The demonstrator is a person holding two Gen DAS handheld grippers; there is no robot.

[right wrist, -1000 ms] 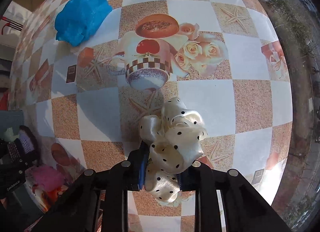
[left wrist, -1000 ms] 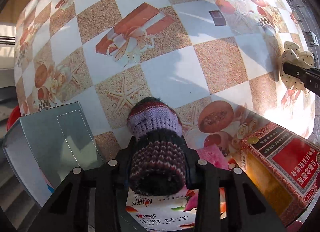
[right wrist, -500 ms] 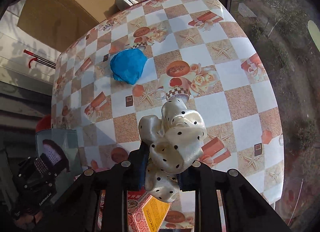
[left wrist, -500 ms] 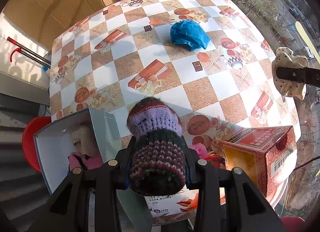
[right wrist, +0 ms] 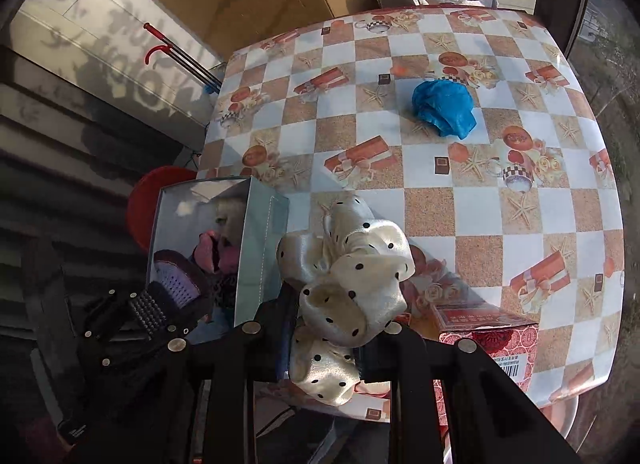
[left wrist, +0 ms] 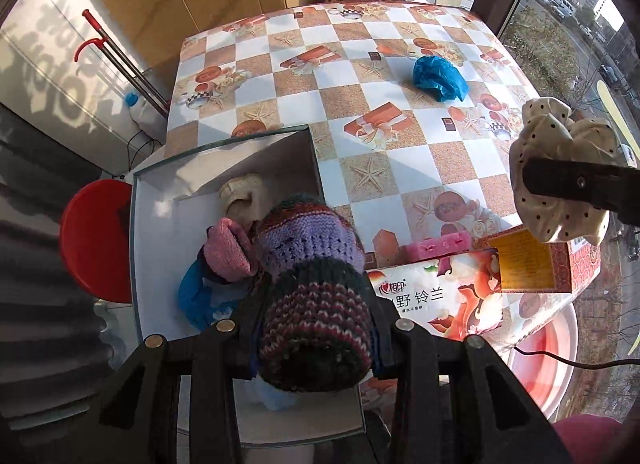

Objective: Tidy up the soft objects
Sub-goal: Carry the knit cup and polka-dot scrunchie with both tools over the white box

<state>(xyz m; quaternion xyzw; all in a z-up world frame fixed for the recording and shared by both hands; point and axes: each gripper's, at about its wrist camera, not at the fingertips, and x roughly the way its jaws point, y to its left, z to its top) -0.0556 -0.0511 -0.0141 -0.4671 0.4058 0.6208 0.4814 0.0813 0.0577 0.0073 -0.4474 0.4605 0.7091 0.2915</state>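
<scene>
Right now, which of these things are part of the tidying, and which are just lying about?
Part of the job:
knitted sock
dotted scrunchie
blue cloth
open grey box

Just lying about:
red carton
tissue pack
red stool

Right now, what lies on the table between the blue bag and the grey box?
Nothing: in the right wrist view, only bare patterned tablecloth stretches between the blue bag and the grey box.

Two claws (left wrist: 316, 344) (right wrist: 326, 340), three boxes (left wrist: 168, 224) (left wrist: 440, 296) (left wrist: 532, 260), one blue bag (left wrist: 440, 78).
</scene>
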